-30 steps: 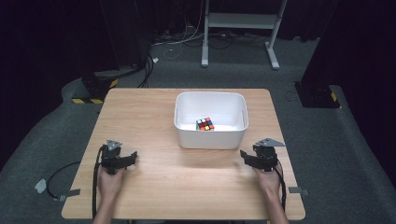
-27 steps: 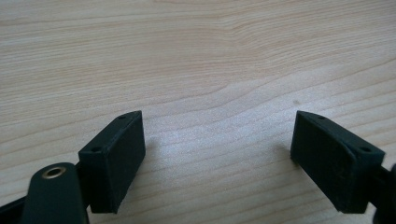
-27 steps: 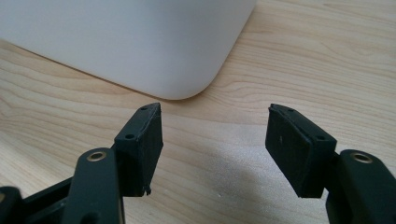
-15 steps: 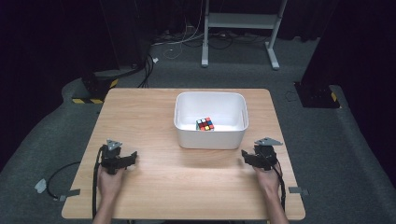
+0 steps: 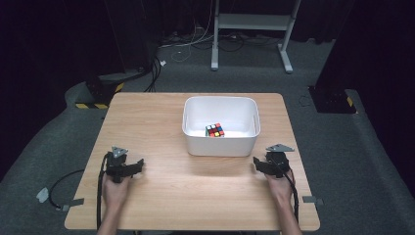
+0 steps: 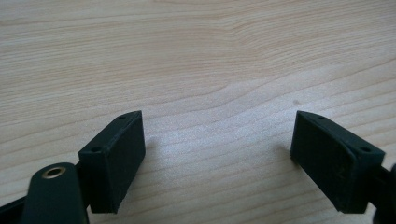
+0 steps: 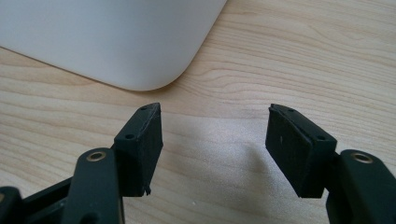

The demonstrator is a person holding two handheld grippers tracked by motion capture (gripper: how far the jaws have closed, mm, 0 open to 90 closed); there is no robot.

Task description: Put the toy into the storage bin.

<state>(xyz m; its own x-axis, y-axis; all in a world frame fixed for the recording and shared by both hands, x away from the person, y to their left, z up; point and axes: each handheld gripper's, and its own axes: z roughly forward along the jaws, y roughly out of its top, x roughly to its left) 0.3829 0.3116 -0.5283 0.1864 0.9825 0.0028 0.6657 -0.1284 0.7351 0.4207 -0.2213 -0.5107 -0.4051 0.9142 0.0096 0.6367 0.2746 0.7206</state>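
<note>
in white bin, cube sits skewed; left tongs, right tongs spread, empty.

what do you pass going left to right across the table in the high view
left gripper → white bin with the puzzle cube inside it → right gripper, all on the wooden table

cube in tub, tub mid-table, tongs flanking
</note>
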